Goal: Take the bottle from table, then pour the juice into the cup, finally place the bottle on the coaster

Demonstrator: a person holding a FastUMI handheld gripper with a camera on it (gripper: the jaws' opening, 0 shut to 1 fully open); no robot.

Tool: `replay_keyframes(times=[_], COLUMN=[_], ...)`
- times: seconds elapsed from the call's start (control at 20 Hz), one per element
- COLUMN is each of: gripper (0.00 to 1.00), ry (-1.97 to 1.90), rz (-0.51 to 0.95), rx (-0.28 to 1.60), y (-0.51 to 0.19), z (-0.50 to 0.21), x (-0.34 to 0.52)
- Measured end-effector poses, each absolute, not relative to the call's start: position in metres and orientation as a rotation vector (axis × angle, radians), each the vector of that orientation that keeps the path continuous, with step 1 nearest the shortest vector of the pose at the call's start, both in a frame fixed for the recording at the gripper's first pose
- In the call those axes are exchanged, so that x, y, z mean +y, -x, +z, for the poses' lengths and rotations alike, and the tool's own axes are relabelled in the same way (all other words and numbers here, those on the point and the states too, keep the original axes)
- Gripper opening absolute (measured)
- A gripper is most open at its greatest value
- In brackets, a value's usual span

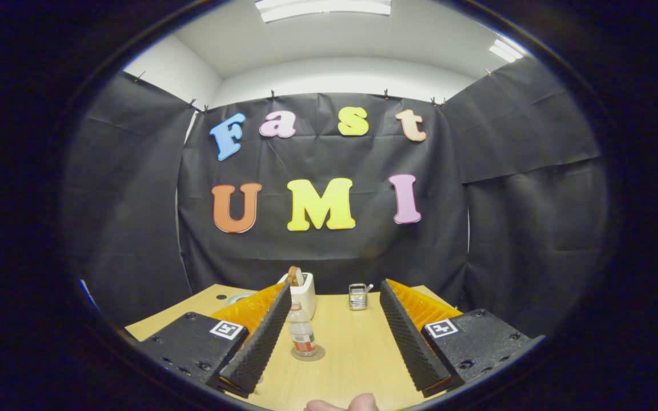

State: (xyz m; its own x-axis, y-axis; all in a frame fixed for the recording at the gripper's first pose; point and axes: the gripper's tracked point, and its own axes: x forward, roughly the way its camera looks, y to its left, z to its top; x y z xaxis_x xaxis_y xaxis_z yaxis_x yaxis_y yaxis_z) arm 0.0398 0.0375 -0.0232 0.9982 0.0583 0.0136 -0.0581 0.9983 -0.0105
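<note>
A small clear bottle [302, 335] with a white cap and a red label stands upright on a round grey coaster [316, 355] on the wooden table [357, 359]. It stands between my fingers, close beside the left finger [260, 337] and not touching either. My gripper [335, 286] is open wide, with the fingers well apart. Beyond the fingertips, near the table's far edge, a small shiny cup [357, 297] with a thin stick in it stands to the right of the bottle.
A white holder [306, 294] with a brown object in it stands right behind the bottle. A pale round rim [240, 295] peeks out behind the left finger. A person's fingertips [343, 404] show at the near table edge. Black cloth walls close in the booth.
</note>
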Motion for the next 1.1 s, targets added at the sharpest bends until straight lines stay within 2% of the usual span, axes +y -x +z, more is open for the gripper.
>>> replay_keyframes(times=[0.5,1.1], gripper=[1.00,1.00], ry=[0.071,0.075], rz=[0.019,-0.015], rx=[-0.085,-0.083], y=[0.050,0.083], z=[-0.003,-0.005], x=[0.011,0.009])
